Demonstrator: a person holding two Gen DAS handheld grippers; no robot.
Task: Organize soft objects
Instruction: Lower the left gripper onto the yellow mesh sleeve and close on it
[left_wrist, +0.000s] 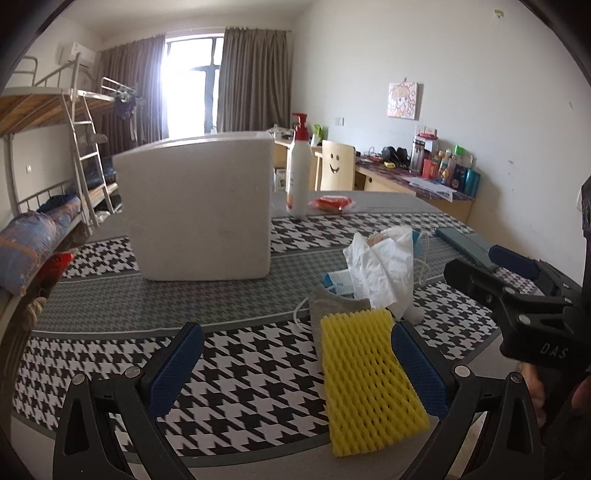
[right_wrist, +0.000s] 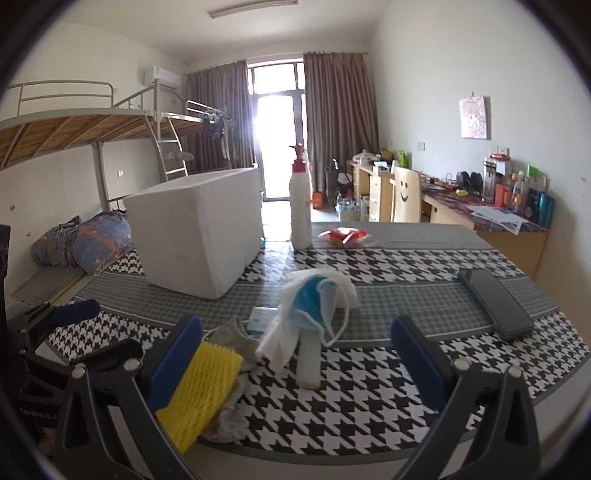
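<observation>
A yellow foam net (left_wrist: 369, 376) lies flat on the houndstooth tablecloth (left_wrist: 258, 369), just inside the right finger of my left gripper (left_wrist: 297, 328), which is open and holds nothing. Behind the net sit a grey cloth (left_wrist: 332, 302), blue mask packets (left_wrist: 338, 282) and a crumpled white bag (left_wrist: 384, 266). My right gripper (right_wrist: 295, 325) is open and empty, facing a blue face mask (right_wrist: 314, 299) draped with the white bag (right_wrist: 280, 339) over a small pale bottle (right_wrist: 308, 365). The foam net (right_wrist: 199, 387) lies by its left finger. Each gripper shows in the other's view: right gripper (left_wrist: 471, 260), left gripper (right_wrist: 118, 326).
A white foam box (left_wrist: 199, 210) stands at the back left of the table, open at the top. Beside it are a tall lotion pump bottle (left_wrist: 299, 170) and a red packet (left_wrist: 330, 203). A dark flat case (right_wrist: 495, 302) lies at the right. Bunk bed left, desk right.
</observation>
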